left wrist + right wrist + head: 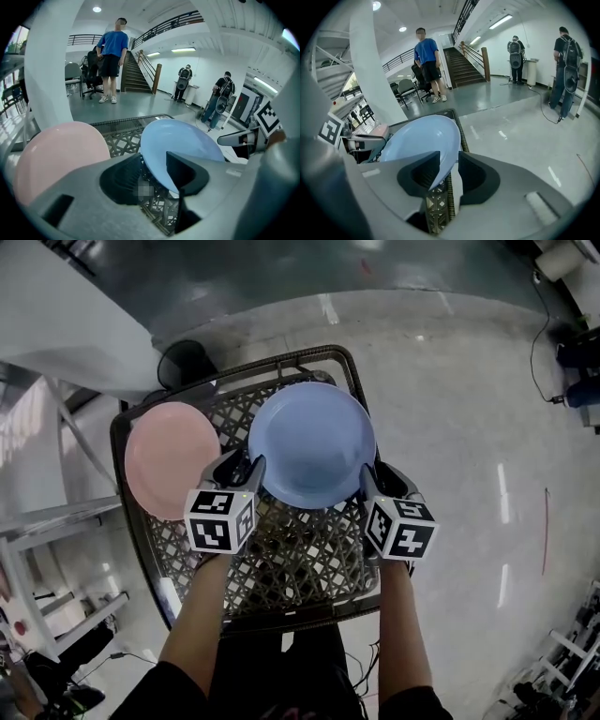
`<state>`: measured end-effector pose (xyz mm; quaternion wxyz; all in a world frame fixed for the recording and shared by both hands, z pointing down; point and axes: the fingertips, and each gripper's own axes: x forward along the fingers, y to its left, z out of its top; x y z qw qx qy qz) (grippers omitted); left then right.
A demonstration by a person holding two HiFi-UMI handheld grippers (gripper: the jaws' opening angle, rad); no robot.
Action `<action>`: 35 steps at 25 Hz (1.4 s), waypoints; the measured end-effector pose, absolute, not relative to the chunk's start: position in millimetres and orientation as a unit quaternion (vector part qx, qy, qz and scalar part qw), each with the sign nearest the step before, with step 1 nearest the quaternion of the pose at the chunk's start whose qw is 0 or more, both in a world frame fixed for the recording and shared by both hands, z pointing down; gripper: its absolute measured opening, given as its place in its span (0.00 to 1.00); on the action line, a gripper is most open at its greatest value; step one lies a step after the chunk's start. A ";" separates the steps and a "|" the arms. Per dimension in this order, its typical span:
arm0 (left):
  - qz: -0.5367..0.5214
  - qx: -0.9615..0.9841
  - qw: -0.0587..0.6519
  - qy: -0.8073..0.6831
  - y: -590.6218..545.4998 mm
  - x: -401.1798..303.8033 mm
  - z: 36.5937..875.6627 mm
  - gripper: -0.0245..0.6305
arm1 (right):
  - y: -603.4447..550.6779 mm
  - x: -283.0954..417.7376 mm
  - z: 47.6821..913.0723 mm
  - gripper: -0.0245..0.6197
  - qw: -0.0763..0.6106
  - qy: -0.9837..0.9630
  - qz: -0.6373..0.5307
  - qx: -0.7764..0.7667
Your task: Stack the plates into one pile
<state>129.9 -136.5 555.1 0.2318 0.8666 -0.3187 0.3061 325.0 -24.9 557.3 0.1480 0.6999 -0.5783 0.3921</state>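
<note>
From above, the blue plate (311,442) sits over the black lattice basket (300,568), just beside the pink plate (169,460).

Left gripper view: the left gripper (152,164) has its jaws apart, with the blue rim loose between them.

Right gripper view: the right gripper (447,164) is likewise open round the opposite rim.

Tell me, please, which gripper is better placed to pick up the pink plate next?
Left, most likely. The left gripper is open astride the left rim of the blue plate, right beside the pink plate; the right gripper, also open, sits at its opposite rim, with that plate between.
</note>
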 end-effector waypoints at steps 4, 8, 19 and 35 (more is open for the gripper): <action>0.324 0.855 0.241 -0.327 -138.7 130.1 563.2 0.30 | -33.0 327.5 562.8 0.25 0.150 -0.577 0.399 0.697; 0.347 0.840 0.249 -0.334 -140.3 131.7 571.0 0.30 | -39.7 332.2 569.3 0.25 0.162 -0.575 0.406 0.692; 0.360 0.826 0.271 -0.338 -140.2 134.3 583.5 0.23 | -50.3 339.3 582.4 0.22 0.188 -0.577 0.404 0.684; 0.358 0.821 0.272 -0.351 -142.1 131.2 588.3 0.14 | -50.9 339.2 590.1 0.14 0.205 -0.579 0.398 0.681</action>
